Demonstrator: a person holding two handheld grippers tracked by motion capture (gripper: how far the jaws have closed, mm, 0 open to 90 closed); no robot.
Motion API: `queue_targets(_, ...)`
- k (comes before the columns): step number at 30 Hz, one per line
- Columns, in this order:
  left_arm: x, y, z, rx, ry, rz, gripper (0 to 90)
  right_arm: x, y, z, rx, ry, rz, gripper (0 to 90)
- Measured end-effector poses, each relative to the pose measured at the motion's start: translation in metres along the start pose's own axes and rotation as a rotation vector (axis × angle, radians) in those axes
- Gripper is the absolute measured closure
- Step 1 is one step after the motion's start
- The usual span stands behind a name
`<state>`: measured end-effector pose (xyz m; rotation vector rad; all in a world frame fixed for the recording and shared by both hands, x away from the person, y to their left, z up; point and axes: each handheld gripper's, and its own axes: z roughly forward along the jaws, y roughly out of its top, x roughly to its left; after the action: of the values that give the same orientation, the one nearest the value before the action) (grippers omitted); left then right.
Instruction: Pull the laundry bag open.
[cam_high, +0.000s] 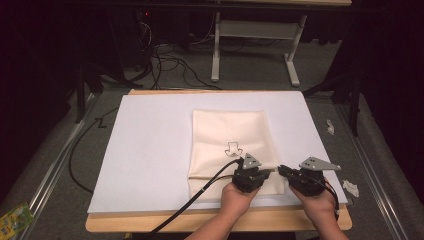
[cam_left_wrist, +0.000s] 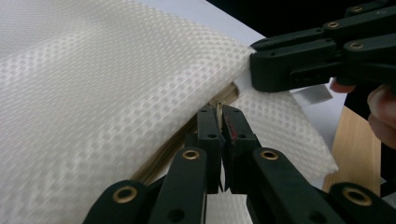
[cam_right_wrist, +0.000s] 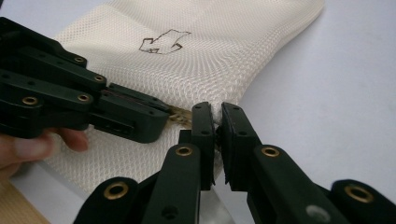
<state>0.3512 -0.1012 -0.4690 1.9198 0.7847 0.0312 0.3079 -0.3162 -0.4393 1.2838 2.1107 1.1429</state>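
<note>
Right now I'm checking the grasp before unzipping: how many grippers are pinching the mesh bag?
2. The left gripper is shut on the mesh bag at its zipper edge; the right gripper is shut on the bag's edge beside it, near the right corner.

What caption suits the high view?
Two hand-held grippers meet at the cream mesh bag's right edge on a white board.

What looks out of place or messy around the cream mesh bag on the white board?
The cream mesh bag lies flat and square on the white board. Off the table, crumpled white scraps lie on the grey floor at right, and a green packet lies at bottom left.
</note>
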Motion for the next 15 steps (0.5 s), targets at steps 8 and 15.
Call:
queue_targets(8, 0.020, -0.008, -0.028, 0.013, 0.041, -0.023, 87.5, -0.009, -0.001, -0.003, -0.013, -0.021, 0.026, 85.5)
queue_targets(15, 0.024, -0.014, -0.043, 0.019, 0.067, 0.002, 87.6, 0.005, 0.003, 0.004, 0.008, -0.006, -0.020, 85.8)
